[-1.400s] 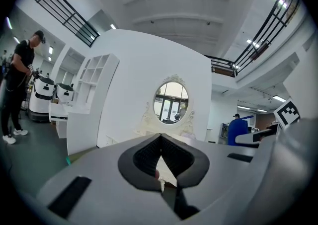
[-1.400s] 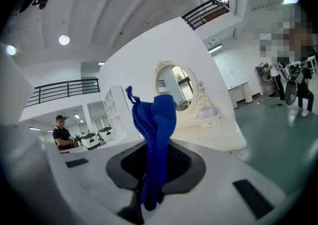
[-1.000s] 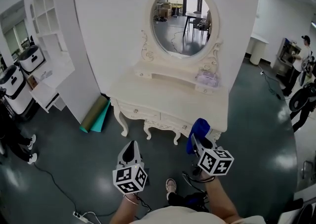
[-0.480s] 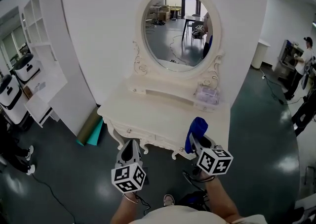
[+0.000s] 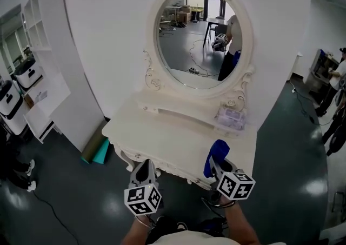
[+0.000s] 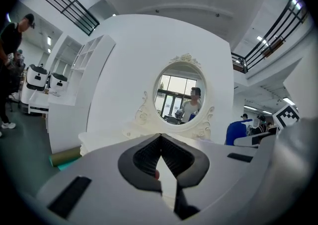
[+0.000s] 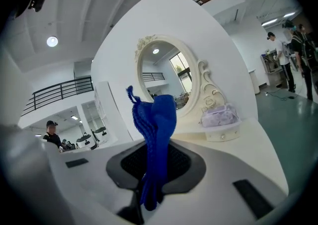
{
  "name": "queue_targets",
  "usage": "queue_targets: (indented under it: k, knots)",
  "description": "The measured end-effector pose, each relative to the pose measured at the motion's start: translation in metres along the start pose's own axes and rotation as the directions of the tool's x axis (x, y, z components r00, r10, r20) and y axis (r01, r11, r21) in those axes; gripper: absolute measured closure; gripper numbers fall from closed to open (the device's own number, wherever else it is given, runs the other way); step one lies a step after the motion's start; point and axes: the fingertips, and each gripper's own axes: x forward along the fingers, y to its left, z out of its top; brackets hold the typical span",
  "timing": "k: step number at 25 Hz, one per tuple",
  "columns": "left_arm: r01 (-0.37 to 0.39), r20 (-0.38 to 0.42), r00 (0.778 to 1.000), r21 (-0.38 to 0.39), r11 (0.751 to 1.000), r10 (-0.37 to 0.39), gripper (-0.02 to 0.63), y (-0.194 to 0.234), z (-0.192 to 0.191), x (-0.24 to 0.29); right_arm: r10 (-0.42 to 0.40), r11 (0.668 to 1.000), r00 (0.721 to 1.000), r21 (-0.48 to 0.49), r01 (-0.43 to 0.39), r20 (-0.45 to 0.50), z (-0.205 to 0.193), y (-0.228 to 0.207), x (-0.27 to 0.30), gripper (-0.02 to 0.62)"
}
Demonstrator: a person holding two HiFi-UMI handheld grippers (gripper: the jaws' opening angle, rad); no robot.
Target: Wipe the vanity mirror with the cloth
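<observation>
An oval vanity mirror [image 5: 198,37] in a carved cream frame stands on a cream vanity table [image 5: 162,141]; it also shows in the left gripper view as the mirror [image 6: 180,99] and in the right gripper view as the mirror [image 7: 164,77]. My right gripper [image 5: 216,164] hovers over the table's front right edge, shut on a blue cloth [image 5: 217,155] that sticks up from its jaws, cloth [image 7: 155,137]. My left gripper [image 5: 144,170] is at the table's front edge, shut with nothing in it [image 6: 160,162].
A small lilac box [image 5: 231,117] sits on the table's right rear beside the mirror. White shelving [image 5: 40,60] stands at the left, rolled mats [image 5: 97,149] lean by the wall. Cables lie on the dark floor. A person [image 5: 338,84] stands at the far right.
The view has drawn closer to the vanity. Both grippers now reach the table's front edge; the mirror looms larger. The cloth stays held in the right gripper.
</observation>
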Motion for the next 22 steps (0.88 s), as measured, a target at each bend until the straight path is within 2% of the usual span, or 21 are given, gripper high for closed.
queue_targets:
  k: [5,11,15,22]
  knots:
    - [0.028,-0.005,1.0,0.01,1.0,-0.028,0.6,-0.002,0.006,0.039,-0.017,1.0,1.0,0.001,0.017,-0.01,0.005,-0.012,0.024,0.529]
    - [0.112,-0.014,0.994,0.054,0.992,-0.112,0.601,-0.005,0.021,0.099,-0.078,0.997,0.996,0.013,0.077,0.033,0.029,-0.03,0.061,0.529]
    - [0.142,-0.005,0.99,0.066,0.988,-0.142,0.601,0.01,0.042,0.141,-0.106,0.994,0.993,0.025,0.104,0.06,0.048,-0.028,0.095,0.529]
    - [0.211,0.013,0.977,0.068,0.975,-0.212,0.6,0.041,0.083,0.216,-0.15,0.988,0.981,-0.01,0.153,0.125,0.097,-0.012,0.161,0.529]
